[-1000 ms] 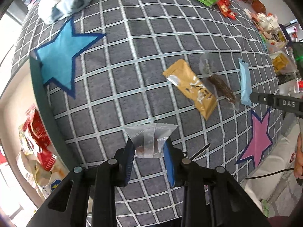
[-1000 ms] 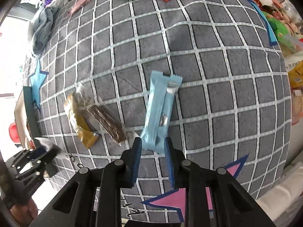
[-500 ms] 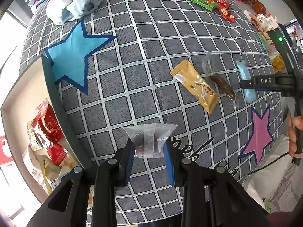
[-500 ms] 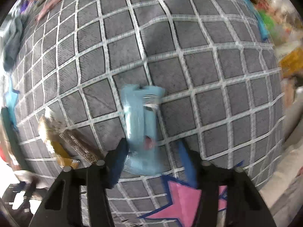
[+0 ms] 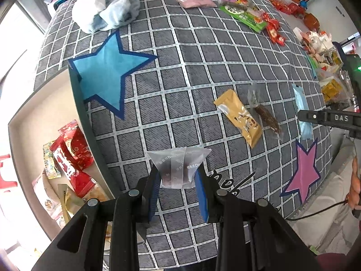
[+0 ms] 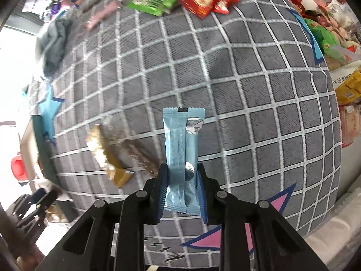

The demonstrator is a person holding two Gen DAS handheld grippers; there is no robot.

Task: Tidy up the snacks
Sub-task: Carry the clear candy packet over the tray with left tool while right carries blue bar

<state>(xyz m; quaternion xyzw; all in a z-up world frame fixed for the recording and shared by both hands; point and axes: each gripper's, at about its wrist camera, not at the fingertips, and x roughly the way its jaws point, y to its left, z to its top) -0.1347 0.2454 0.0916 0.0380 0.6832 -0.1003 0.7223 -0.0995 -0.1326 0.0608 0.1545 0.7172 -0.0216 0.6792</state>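
Snacks: one clear packet gripped left, one blue bar gripped right, perhaps two loose.

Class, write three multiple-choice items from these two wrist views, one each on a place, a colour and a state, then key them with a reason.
1. Where does the gold packet lie?
A. in the box beside the bed
B. on the checked cover, beside the clear-wrapped brown bar
C. on the towel

2. What colour is the bar in the right gripper?
A. light blue
B. green
C. red

3. What is the state of the left gripper?
A. open, empty
B. shut, empty
C. shut on a clear packet

Key: 1 B, the gold packet lies on the checked cover next to the brown bar. 2 A, the light blue bar stands between the fingers. 3 C, the clear packet is pinched between the blue pads.
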